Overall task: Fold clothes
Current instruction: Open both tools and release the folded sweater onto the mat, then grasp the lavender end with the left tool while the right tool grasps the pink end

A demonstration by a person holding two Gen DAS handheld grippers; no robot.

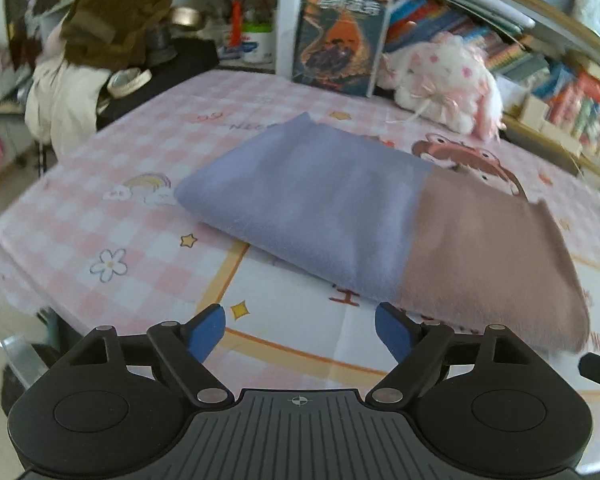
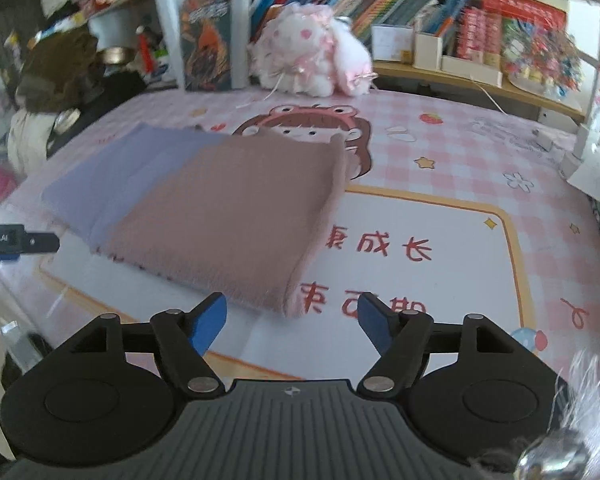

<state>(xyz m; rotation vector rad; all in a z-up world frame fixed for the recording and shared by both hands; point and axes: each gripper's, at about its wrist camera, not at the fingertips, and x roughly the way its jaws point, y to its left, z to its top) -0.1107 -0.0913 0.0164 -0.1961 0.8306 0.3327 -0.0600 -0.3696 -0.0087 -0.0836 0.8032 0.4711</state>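
A folded cloth, lavender (image 1: 308,208) on one half and dusty pink (image 1: 488,256) on the other, lies flat on the pink checked table mat (image 1: 112,176). My left gripper (image 1: 300,330) is open and empty, just in front of the cloth's near edge. In the right wrist view the same cloth shows its pink half (image 2: 236,216) nearest and its lavender half (image 2: 120,172) to the left. My right gripper (image 2: 292,322) is open and empty, just short of the pink corner.
A white and pink plush toy (image 2: 308,56) sits at the back of the table by a bookshelf (image 2: 480,32). A chair piled with clothes (image 1: 100,40) stands at the left. The left gripper's body (image 2: 16,240) shows at the left edge.
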